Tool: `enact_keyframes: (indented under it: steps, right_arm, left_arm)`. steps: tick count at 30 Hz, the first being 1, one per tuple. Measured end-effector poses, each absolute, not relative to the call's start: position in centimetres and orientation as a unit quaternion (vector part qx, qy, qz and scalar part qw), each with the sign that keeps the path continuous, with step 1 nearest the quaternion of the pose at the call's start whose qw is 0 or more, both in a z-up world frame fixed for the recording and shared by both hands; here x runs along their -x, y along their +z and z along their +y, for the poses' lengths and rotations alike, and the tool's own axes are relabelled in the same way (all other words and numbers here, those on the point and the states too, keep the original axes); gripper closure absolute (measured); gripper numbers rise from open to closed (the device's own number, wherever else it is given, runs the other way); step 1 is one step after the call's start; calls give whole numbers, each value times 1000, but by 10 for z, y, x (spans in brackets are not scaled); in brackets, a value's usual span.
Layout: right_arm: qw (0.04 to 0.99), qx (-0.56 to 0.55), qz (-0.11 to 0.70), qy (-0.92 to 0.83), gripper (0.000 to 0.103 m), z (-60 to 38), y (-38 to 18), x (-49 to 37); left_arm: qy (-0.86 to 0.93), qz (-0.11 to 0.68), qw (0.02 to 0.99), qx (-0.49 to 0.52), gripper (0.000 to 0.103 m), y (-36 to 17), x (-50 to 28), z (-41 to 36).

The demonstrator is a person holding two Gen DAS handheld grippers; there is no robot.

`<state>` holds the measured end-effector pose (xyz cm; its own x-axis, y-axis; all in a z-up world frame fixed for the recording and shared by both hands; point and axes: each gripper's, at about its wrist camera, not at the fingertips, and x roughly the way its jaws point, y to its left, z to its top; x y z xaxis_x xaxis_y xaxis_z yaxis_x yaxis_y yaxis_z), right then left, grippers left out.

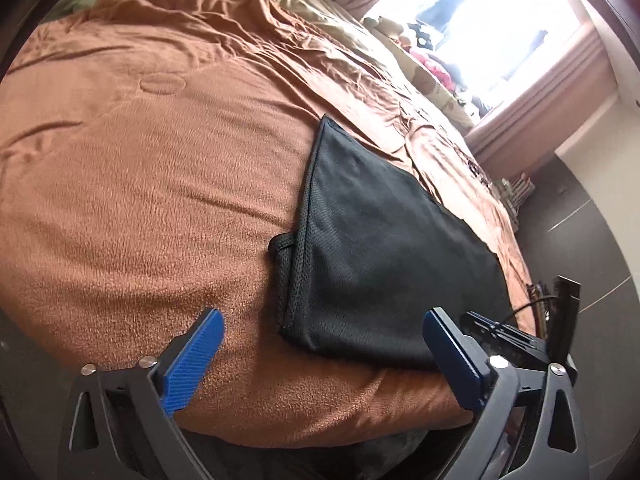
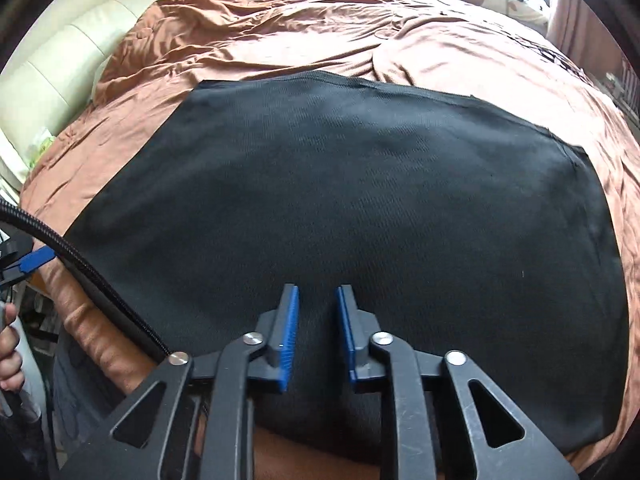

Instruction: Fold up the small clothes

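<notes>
So the black garment (image 2: 340, 208) is lying flat on the brown blanket (image 1: 140, 180), close to the near edge of the bed. In the right wrist view it fills pretty much the whole middle of the frame, wider left-to-right than it is deep, with its far hem running across the upper part of the frame.

The right gripper (image 2: 317, 336) is basically on top of it, hovering over the near-middle of the cloth at lower center. Its blue pads have a narrow gap between them and there's no fabric in there, so it's not pinching anything; whether the tips touch the cloth I can't tell.

The left gripper (image 1: 320, 344) is off the garment's left side. In the left wrist view the cloth runs from lower center up toward the middle of the frame, and the near left corner sits right between the fingers, which are spread wide apart with nothing in them. There's a little bunched bit of trim sticking out along that left edge.

My read: the right one is nearer the cloth overall, but the left one is lined up with the corner, so a fold across the long axis probably starts there.
</notes>
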<state>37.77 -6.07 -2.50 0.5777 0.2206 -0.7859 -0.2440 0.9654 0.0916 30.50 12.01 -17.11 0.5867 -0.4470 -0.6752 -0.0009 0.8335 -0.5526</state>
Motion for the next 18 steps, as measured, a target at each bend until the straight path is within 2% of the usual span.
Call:
enact_keyframes:
  steps: [5,7,14,18]
  right_arm:
    - [886,9,449,115,93,-56,-25,-410]
    - [886,8,451,110,93,-54,-26,-421]
    - [884,7,457,102,93,-47,-27,-458]
    - [882,-9,461,100,93,-49,-26,-479]
  left_arm:
    - [-114,446,841,285,16,-177,-306,130]
    - [-104,453,834,297,24,-180,-307,135]
    - [-91,464,819,325,31,-187,-306,139]
    - [-98,475,808,334,45,-189,-308,131]
